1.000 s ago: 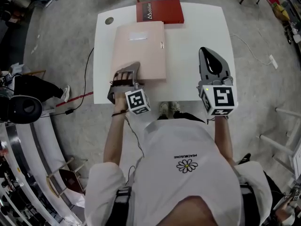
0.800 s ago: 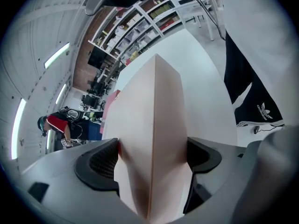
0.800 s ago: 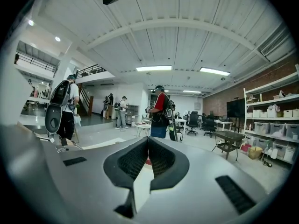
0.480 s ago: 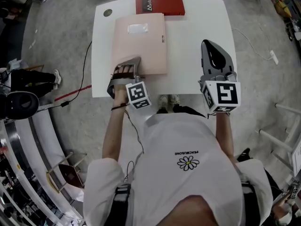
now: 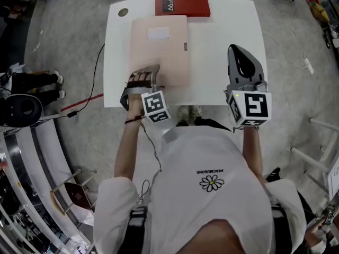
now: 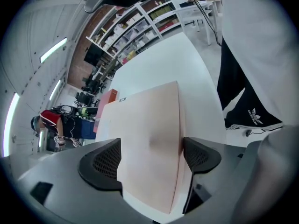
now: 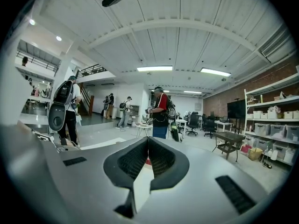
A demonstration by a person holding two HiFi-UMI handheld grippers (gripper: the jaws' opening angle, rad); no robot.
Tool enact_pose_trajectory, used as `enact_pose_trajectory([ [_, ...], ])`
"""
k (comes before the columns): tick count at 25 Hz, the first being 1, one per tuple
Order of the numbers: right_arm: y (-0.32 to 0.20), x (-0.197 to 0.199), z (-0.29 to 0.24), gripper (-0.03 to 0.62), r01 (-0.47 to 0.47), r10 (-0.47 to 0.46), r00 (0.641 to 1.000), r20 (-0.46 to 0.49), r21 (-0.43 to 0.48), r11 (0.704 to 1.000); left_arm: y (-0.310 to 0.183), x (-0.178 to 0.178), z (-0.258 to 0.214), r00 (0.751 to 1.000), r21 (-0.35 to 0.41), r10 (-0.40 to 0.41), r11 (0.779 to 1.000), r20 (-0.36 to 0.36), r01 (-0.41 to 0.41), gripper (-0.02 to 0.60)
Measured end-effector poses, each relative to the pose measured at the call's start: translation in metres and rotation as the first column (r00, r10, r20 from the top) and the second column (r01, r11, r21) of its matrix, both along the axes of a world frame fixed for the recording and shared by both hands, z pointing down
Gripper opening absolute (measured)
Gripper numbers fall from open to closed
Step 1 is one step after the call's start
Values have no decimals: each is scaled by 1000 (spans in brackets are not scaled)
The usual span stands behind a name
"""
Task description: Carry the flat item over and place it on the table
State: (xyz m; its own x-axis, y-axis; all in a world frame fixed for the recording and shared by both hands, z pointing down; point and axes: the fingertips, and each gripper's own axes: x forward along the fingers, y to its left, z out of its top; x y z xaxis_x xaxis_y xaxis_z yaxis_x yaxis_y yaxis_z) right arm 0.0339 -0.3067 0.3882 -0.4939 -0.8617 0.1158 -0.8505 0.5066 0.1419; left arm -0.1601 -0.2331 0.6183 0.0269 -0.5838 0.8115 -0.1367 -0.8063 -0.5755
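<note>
Grey floor (image 5: 69,41), brick wall (image 7: 273,78), shelves (image 7: 275,120), ceiling strip lights (image 7: 154,68).

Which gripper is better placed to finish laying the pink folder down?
Left: the left gripper has its fingers apart around the pink folder. The right gripper is shut, away from it.

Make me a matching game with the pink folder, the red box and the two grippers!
1 pink folder
2 red box
3 left gripper
4 right gripper

A jaws together, empty
B at the table's far edge
C jaws apart, folder between them
D flat on the table

Pairs: 1-D, 2-B, 3-C, 4-A.
</note>
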Motion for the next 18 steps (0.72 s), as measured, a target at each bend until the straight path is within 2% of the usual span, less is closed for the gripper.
enact_pose_trajectory([
  [6,1,-6,1,11,13,-13,1000,-27,14,1000,2,-3,-6,1000,1,3,1000,2,-3,427],
  [11,1,-2,-4,11,8,-8,1000,-13,21,1000,4,2,-39,1000,33,4,999,-12,-4,392],
  [15,0,-2,-8,11,6,-6,1000,-3,33,999,-13,5,-85,999,158,10,988,-48,-3,349],
  [18,0,-3,-12,12,13,-13,1000,-1,47,999,-31,7,-127,996,278,10,961,-85,14,340],
])
